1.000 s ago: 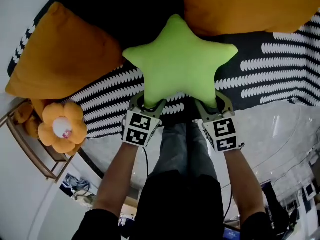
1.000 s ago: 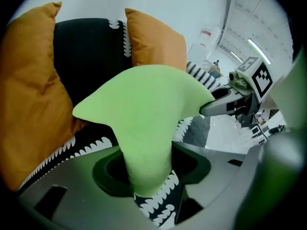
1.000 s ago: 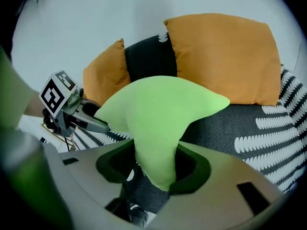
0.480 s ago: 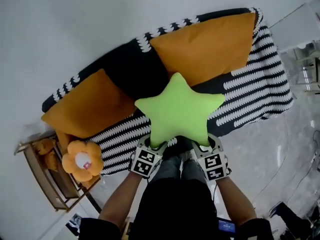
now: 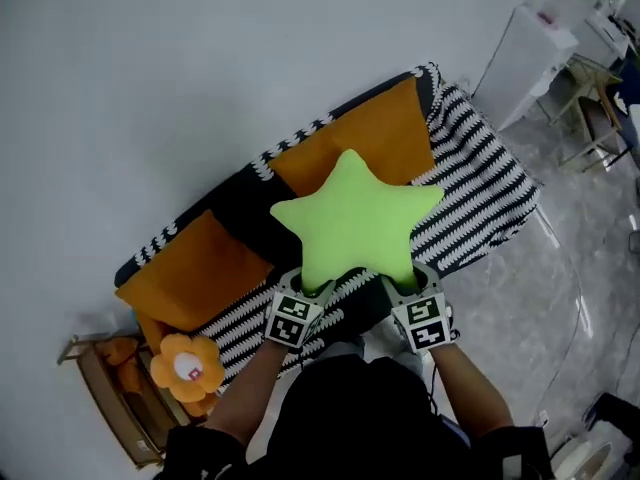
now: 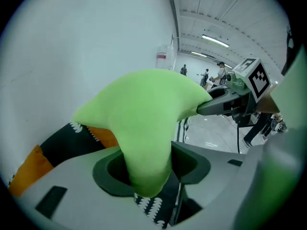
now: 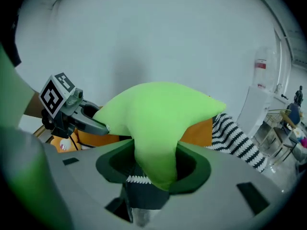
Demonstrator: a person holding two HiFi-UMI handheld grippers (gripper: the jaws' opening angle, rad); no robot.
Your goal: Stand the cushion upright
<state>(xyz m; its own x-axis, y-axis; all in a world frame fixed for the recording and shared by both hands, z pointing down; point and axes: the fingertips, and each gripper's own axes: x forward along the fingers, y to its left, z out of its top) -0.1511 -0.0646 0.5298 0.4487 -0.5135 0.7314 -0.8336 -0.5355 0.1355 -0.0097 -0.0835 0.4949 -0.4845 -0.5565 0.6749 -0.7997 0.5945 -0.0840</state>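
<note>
The green star cushion sits in the middle of the head view with its face to the camera and its top point at 12 o'clock, held up over the sofa and its black-and-white striped cover. The left gripper clamps the star's lower arm at 7 o'clock. Its own view shows that arm squeezed between the two dark pads, with the tip poking out past them. The right gripper grasps the other lower arm at 5 o'clock in the same way, the soft fabric pinched narrow between its jaws. The star's other three arms stand free, and the cushion looks clear of the seat. Behind it, from 12 to 1 o'clock, an orange pillow leans on the sofa back, and a second orange pillow lies at 8 o'clock. Farther out toward 7 o'clock, an orange flower-shaped plush rests on a wooden rack beside the sofa.
</note>
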